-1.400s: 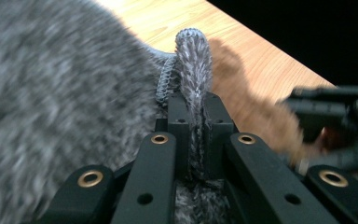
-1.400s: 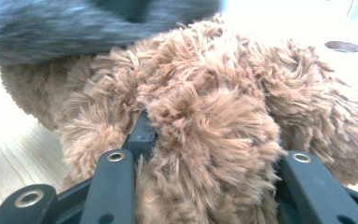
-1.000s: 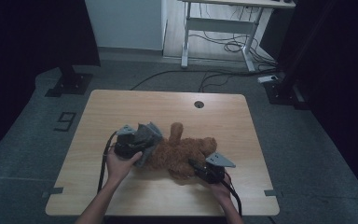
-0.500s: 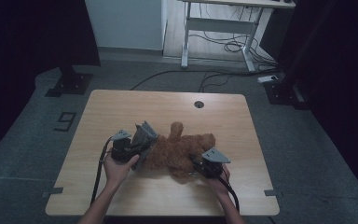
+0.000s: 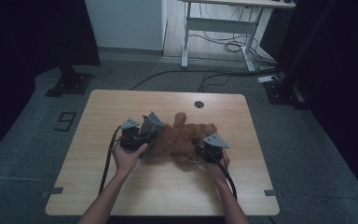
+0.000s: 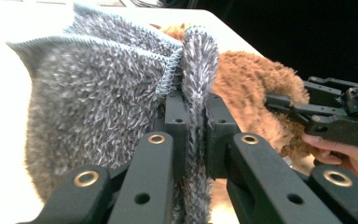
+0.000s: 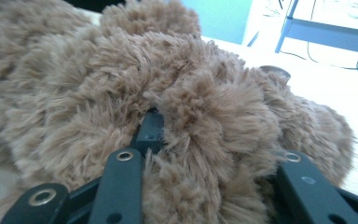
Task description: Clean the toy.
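Left tongs point(image 6: 193, 135) pinch grey cloth point(image 6: 98, 107); right tongs point(image 7: 205, 154) closing on brown plush point(image 7: 121, 84)

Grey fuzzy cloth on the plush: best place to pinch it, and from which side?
Pinch the grey cloth at its stitched hem fold, coming from the table's left edge, away from the brown plush toy. There the cloth stands up as a thin ridge, which the left gripper already clamps.
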A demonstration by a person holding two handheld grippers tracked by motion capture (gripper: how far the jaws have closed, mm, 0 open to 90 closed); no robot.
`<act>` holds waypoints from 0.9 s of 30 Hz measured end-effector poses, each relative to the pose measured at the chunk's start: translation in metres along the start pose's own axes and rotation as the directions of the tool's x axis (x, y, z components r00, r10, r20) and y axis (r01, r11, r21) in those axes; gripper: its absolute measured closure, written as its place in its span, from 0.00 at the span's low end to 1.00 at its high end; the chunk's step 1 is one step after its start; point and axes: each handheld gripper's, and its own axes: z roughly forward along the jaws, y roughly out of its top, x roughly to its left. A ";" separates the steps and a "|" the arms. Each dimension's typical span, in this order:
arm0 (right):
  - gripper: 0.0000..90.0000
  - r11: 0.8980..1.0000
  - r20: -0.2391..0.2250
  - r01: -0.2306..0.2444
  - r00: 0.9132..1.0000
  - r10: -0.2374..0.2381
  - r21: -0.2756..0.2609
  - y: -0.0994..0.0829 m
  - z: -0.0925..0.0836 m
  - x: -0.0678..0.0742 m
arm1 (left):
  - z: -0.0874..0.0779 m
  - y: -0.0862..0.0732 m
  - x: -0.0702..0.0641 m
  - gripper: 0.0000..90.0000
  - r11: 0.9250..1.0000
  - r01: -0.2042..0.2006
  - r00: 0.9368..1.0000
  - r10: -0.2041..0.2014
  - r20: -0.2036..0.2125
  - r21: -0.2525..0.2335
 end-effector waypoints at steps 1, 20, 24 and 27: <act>0.67 1.000 -0.007 -0.009 1.000 0.009 -0.005 0.000 0.001 -0.001 | 0.002 0.006 -0.001 0.91 1.000 -0.008 1.000 0.008 0.000 0.000; 0.64 0.999 -0.153 0.012 0.988 -0.017 -0.035 -0.012 -0.023 -0.003 | 0.056 0.013 0.006 0.94 0.994 -0.015 1.000 0.014 0.006 0.111; 0.55 0.999 -0.203 0.010 0.979 -0.017 -0.035 -0.013 -0.035 -0.001 | 0.040 -0.003 -0.001 0.94 0.997 -0.028 0.999 0.026 0.031 0.077; 0.45 0.999 -0.248 -0.020 0.969 0.011 -0.031 -0.016 -0.049 -0.002 | 0.027 -0.016 -0.006 0.94 0.999 -0.021 0.998 0.018 0.059 0.045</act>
